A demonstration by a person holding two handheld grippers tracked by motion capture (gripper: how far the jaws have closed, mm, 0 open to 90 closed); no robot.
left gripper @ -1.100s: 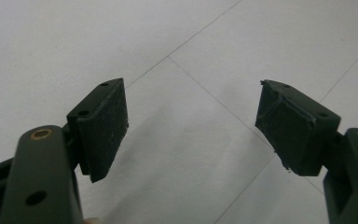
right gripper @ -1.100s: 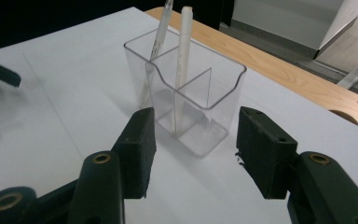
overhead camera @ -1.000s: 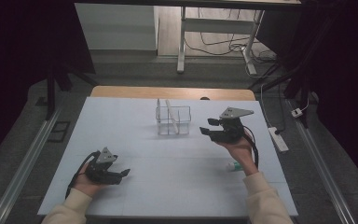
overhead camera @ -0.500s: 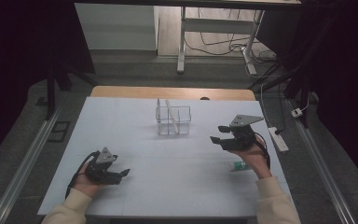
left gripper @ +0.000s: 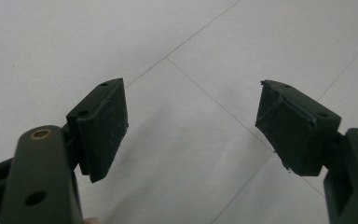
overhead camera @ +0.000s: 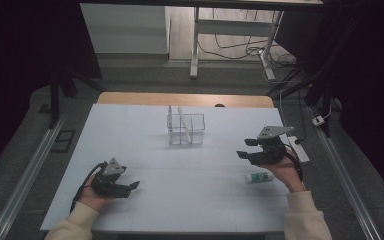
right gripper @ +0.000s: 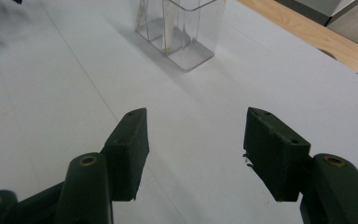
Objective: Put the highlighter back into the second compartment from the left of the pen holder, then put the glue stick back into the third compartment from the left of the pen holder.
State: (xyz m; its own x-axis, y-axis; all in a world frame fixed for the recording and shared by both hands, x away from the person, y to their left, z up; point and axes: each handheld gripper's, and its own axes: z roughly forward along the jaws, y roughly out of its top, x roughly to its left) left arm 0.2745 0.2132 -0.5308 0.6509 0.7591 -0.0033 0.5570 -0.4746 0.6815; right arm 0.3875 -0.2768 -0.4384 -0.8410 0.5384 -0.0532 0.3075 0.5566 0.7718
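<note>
At the left of the table (overhead camera: pixel 145 210), the left gripper (overhead camera: pixel 132 185) lies low over the white top in the person's left hand (overhead camera: pixel 92 195), pointing toward the middle. Its jaws stand wide apart with nothing between them; in the left gripper view the two black pads (left gripper: pixel 103 126) frame only bare white surface crossed by thin seams. Farther back, near the middle of the table, stands a clear plastic box (overhead camera: pixel 186 129) with compartments, and a pale slim stick (overhead camera: pixel 183 125) leans in it, its top poking above the rim. To the right, the right gripper (overhead camera: pixel 244 148) hangs a little above the table in the person's right hand (overhead camera: pixel 285 167), aimed toward the middle, well apart from the box. Its jaws have just been opening and hold nothing; the right gripper view shows its pads (right gripper: pixel 133 147) parted over bare table, with the clear box (right gripper: pixel 182 28) ahead of them. Just below that gripper, beside the right hand, a small white tube (overhead camera: pixel 258 177) with a green end lies flat on the table, touched by neither gripper.
</note>
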